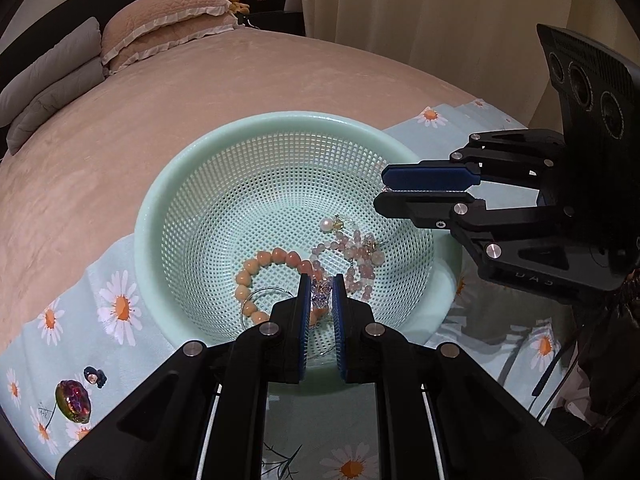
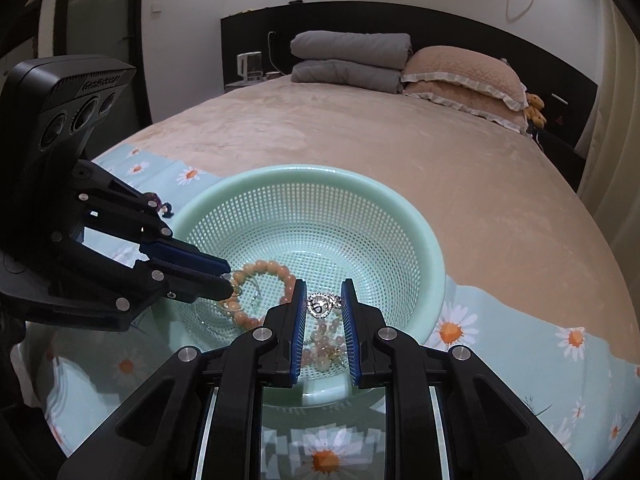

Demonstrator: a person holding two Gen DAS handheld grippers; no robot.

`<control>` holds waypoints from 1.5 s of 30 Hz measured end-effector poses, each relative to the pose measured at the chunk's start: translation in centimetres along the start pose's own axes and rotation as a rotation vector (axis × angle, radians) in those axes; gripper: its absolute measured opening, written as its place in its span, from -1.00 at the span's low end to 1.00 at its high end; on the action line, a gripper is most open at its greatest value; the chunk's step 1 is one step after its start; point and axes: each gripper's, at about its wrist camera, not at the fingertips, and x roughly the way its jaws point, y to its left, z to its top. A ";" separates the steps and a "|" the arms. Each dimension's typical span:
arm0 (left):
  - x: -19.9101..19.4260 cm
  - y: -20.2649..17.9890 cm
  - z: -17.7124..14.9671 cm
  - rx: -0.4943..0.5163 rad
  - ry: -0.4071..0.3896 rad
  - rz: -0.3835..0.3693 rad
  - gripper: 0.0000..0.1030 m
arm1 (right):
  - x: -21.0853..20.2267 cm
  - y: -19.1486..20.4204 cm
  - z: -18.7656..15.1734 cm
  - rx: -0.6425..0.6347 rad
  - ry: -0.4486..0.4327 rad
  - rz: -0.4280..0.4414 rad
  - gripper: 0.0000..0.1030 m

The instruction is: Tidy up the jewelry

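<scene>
Holding a crystal charm (image 1: pixel 322 293), left hand-held gripper (image 1: pixel 321 300) over basket (image 1: pixel 152 216) | right hand-held gripper (image 2: pixel 323 306) pinches silver pendant (image 2: pixel 320 305) | risk: chains snag beaded bracelets (image 1: pixel 256 276).

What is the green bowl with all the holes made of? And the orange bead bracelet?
The green bowl looks like moulded plastic: smooth glossy rim, even grid of square holes. The orange bead bracelet has rounded, softly shiny peach beads, perhaps polished stone or resin; the pictures can't settle which.
</scene>
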 end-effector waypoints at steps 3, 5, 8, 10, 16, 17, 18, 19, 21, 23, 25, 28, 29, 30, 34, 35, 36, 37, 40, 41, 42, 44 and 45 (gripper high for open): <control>0.3 0.2 -0.2 -0.005 0.004 0.013 -0.78 | 0.3 -0.2 -0.3 0.010 -0.003 0.000 -0.66; 0.1 0.5 -0.2 -0.016 -0.001 0.032 -0.70 | 0.1 -0.3 -0.4 0.011 -0.011 -0.018 -0.63; -1.3 1.1 -0.5 -0.052 -0.051 0.058 0.01 | -1.0 -0.5 -0.3 0.024 -0.042 -0.060 0.13; -3.1 1.7 -1.0 -0.091 -0.117 0.086 0.39 | -2.7 -0.5 -0.2 0.033 -0.108 -0.085 0.49; -8.9 2.9 -2.4 -0.195 -0.262 0.203 0.88 | -6.2 -0.1 1.3 0.047 -0.185 -0.133 0.69; -9.8 3.0 -2.6 -0.203 -0.270 0.230 0.88 | -6.7 0.1 1.5 0.052 -0.192 -0.140 0.69; -10.7 3.1 -2.8 -0.214 -0.278 0.258 0.88 | -7.3 0.3 1.8 0.057 -0.202 -0.143 0.69; -11.6 3.1 -3.0 -0.228 -0.288 0.285 0.89 | -8.0 0.5 2.0 0.062 -0.215 -0.146 0.69; -13.3 3.1 -3.7 -0.252 -0.311 0.315 0.89 | -9.4 0.9 2.2 0.074 -0.242 -0.154 0.72; -14.9 2.9 -4.6 -0.279 -0.331 0.317 0.89 | -10.9 1.2 2.2 0.082 -0.264 -0.169 0.73; -16.3 2.9 -5.8 -0.305 -0.340 0.312 0.89 | -12.2 1.6 2.1 0.093 -0.278 -0.184 0.75; -17.6 2.4 -8.1 -0.333 -0.344 0.315 0.89 | -13.7 2.2 1.4 0.115 -0.271 -0.175 0.76; -17.8 2.1 -8.7 -0.344 -0.340 0.313 0.89 | -14.1 2.5 1.1 0.121 -0.267 -0.174 0.76; -18.0 1.9 -9.2 -0.354 -0.333 0.311 0.89 | -14.5 3.0 0.6 0.123 -0.264 -0.169 0.76; -18.7 0.1 -12.1 -0.364 -0.317 0.280 0.89 | -15.5 5.0 -1.6 0.105 -0.243 -0.157 0.76; -19.0 -0.6 -12.9 -0.364 -0.322 0.283 0.89 | -15.6 5.6 -2.4 0.099 -0.235 -0.155 0.76; -19.1 -1.3 -13.6 -0.358 -0.320 0.291 0.89 | -15.7 6.1 -3.1 0.091 -0.226 -0.153 0.76; -19.2 -2.0 -14.3 -0.349 -0.316 0.306 0.89 | -15.8 6.6 -4.0 0.084 -0.218 -0.152 0.76; -19.2 -4.3 -16.4 -0.291 -0.296 0.368 0.89 | -15.5 8.0 -6.6 0.091 -0.168 -0.148 0.77; -19.1 -5.2 -17.1 -0.267 -0.293 0.386 0.89 | -15.3 8.4 -7.4 0.098 -0.142 -0.153 0.77; -19.0 -6.0 -17.7 -0.247 -0.296 0.406 0.89 | -15.2 8.8 -8.4 0.104 -0.126 -0.159 0.77; -18.9 -7.7 -18.9 -0.200 -0.304 0.447 0.89 | -15.2 9.8 -10.1 0.121 -0.114 -0.154 0.77; -18.8 -8.6 -19.5 -0.180 -0.312 0.463 0.89 | -15.2 10.2 -10.9 0.132 -0.110 -0.146 0.77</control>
